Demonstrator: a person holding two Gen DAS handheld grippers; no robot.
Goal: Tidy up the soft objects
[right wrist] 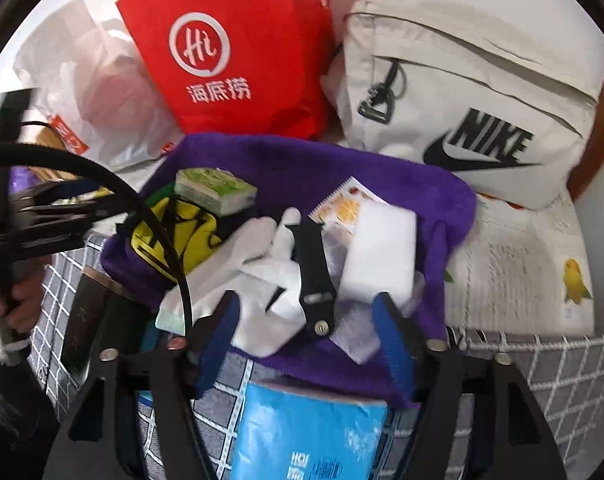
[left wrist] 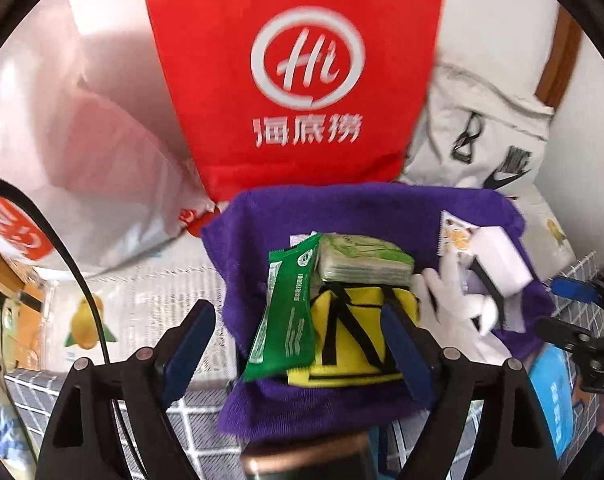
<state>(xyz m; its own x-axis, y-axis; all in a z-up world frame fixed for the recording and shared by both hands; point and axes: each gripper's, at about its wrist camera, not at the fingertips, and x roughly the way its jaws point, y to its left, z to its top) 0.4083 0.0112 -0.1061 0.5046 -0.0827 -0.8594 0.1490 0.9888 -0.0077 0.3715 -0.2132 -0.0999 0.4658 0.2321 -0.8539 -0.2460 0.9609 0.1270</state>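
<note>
The purple towel (right wrist: 342,176) is thick, fuzzy cloth with a matt nap. The red bag (left wrist: 286,60) looks like matt non-woven fabric with a white printed logo. Beside it, the pale backpack (right wrist: 482,92) is smooth woven cloth with a black plastic-looking zip pull. The green sachet (left wrist: 286,304) is glossy foil-like plastic, and the tissue pack (left wrist: 362,260) has a shiny film wrap. The yellow pouch (left wrist: 350,344) is smooth cloth with black webbing. The white glove (right wrist: 262,248) is soft knit. The black strap (right wrist: 312,276) looks rubbery and matt. The white block (right wrist: 382,252) is matt and foam-like. The blue packet (right wrist: 310,432) is glossy plastic.
</note>
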